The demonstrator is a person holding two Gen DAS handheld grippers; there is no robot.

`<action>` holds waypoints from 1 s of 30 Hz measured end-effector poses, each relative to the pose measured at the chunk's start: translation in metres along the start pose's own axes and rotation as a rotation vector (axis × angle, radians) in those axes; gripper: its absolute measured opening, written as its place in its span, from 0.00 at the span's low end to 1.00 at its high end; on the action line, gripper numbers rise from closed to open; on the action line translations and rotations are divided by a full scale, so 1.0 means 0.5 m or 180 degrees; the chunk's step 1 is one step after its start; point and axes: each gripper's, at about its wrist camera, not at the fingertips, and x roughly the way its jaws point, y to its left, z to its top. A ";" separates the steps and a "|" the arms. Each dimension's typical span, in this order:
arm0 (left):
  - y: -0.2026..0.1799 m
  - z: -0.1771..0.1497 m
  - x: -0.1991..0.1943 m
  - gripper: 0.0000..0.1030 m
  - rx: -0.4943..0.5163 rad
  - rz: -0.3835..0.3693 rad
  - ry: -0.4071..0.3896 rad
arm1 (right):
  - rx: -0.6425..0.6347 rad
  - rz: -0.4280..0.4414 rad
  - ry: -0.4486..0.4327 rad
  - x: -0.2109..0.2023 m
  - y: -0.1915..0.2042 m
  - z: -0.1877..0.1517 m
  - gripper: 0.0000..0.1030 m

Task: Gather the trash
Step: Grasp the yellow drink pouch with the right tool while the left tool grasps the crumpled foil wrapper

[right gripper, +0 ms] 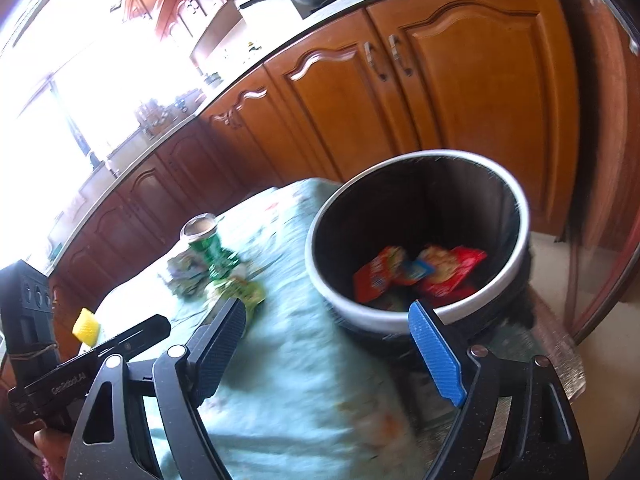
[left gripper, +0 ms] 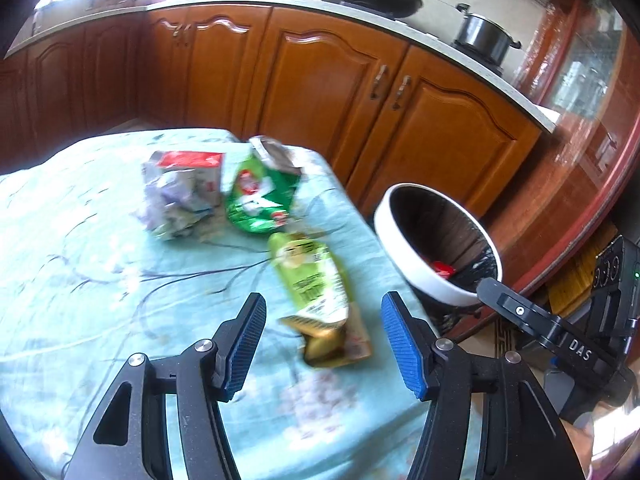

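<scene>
- The left gripper [left gripper: 322,340] is wide open over the table with the light blue cloth [left gripper: 80,280] and holds nothing.
- A yellow-green wrapper [left gripper: 316,280] lies low in the middle of the left wrist view, between the fingers. It is long, and it runs from the top down toward the lower right.
- A dark green bag [left gripper: 260,196] and a crumpled bag [left gripper: 180,192] lie above it, side by side.
- The right gripper [right gripper: 328,340] is wide open too, and empty.
- The trash bin [right gripper: 516,216] stands by the table's edge, right of middle in the right wrist view, with red wrappers [right gripper: 420,272] inside.
</scene>
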 end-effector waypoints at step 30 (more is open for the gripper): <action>0.201 0.046 -0.005 0.64 -0.0393 0.0363 -0.0003 | -0.0392 0.0189 0.0442 0.167 0.198 -0.037 0.52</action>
